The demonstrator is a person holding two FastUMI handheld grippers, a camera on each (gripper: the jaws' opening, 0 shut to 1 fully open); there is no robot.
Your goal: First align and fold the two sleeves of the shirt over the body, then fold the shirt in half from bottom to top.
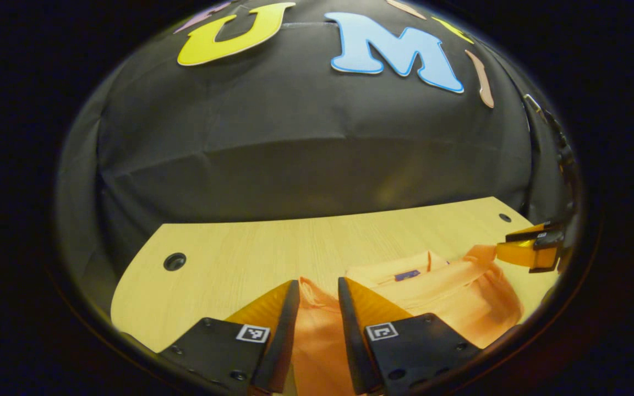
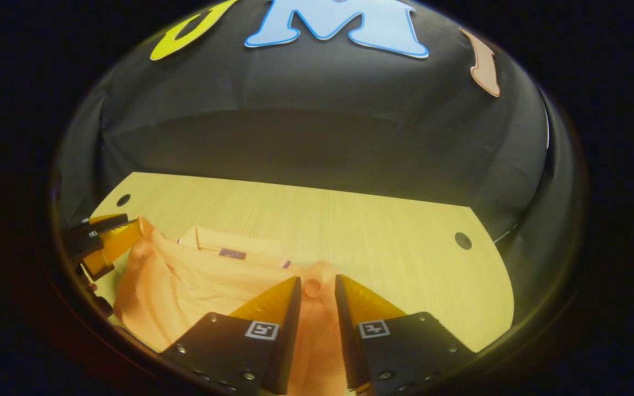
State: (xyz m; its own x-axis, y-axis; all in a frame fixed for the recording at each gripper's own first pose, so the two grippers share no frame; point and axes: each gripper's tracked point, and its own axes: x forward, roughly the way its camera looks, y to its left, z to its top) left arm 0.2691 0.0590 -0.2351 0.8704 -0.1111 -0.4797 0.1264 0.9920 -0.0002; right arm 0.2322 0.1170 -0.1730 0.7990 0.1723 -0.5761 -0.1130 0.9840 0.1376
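Note:
An orange shirt (image 1: 449, 297) lies bunched on the wooden table (image 1: 251, 253), its collar and a small dark label (image 1: 408, 274) facing up. My left gripper (image 1: 318, 286) is shut on a fold of the shirt's cloth that runs up between its fingers. In the right gripper view the right gripper (image 2: 317, 283) pinches another part of the shirt (image 2: 185, 280), with a rolled edge showing at its tips. Each gripper appears in the other's view, the right gripper (image 1: 531, 250) and the left gripper (image 2: 102, 239), each with cloth lifted up to it.
The table (image 2: 383, 231) has a rounded far edge and a dark hole near each far corner (image 1: 174, 261) (image 2: 463, 240). The black cloth wall (image 1: 306, 154) stands just behind it. Bare tabletop lies beyond the shirt and to both sides.

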